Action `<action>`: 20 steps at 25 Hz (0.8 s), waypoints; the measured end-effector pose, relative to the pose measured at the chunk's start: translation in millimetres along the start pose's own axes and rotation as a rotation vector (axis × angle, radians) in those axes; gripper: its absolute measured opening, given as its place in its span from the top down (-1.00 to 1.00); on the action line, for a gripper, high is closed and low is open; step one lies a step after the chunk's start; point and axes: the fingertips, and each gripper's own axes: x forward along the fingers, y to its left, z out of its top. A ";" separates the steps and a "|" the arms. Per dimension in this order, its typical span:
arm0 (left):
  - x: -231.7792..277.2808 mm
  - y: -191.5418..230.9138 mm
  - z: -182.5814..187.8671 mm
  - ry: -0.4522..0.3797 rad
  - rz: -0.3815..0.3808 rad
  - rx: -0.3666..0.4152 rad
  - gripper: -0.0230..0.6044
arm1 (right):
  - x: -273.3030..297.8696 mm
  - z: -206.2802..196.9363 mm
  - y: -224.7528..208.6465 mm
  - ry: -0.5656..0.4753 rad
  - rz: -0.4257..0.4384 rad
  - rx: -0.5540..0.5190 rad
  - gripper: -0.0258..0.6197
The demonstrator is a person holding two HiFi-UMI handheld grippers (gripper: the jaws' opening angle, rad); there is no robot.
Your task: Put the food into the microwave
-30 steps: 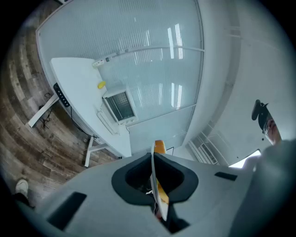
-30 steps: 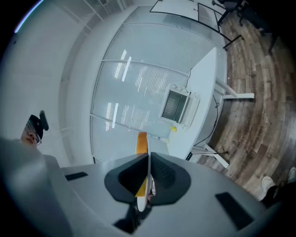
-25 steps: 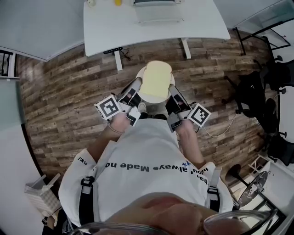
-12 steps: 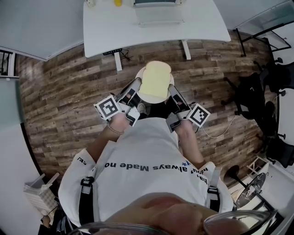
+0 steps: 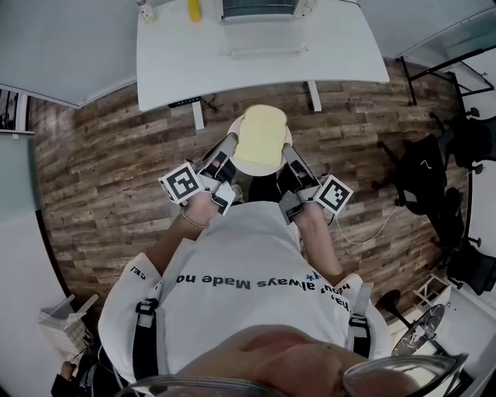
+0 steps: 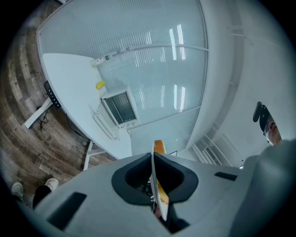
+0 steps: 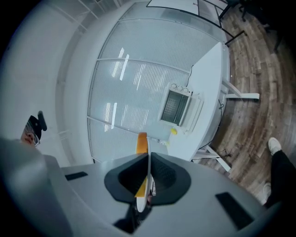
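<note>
white plate [image 5: 234, 130], yellow food [image 5: 260, 136], wood-grain floor [image 5: 93, 155]

- The food [image 5: 260, 138], a pale yellow slab, is lying flat on a round white plate [image 5: 258, 167].
- The plate is hanging level above the wooden floor [image 5: 116, 155], with the left tool [image 5: 229, 151] and the right tool [image 5: 288, 153] pinching its opposite rims.
- The microwave [image 5: 258, 8] is standing on the white bench [image 5: 325, 46], well apart from the food, its dark window facing the plate.

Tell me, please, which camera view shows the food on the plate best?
The head view: it looks down on the food, showing its whole pale yellow top on the white plate. The left and right gripper views see the plate edge-on, so the food is only a thin orange-yellow sliver beside its rim.
</note>
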 end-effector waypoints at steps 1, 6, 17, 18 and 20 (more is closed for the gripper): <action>8.5 1.1 1.3 -0.001 0.002 -0.005 0.87 | 3.3 7.6 -2.9 0.001 0.000 0.003 0.86; 54.7 7.5 11.5 -0.001 0.015 0.001 0.87 | 22.6 50.5 -19.0 0.007 -0.001 0.006 0.86; 211.1 24.0 21.0 0.006 0.063 -0.016 0.87 | 60.6 193.2 -70.4 0.006 -0.017 0.049 0.86; 212.1 19.8 22.7 0.003 0.059 -0.013 0.87 | 61.2 195.3 -66.3 0.008 -0.014 0.045 0.86; 209.4 11.8 25.6 -0.008 0.052 -0.011 0.87 | 61.2 195.8 -57.5 0.016 -0.009 0.029 0.86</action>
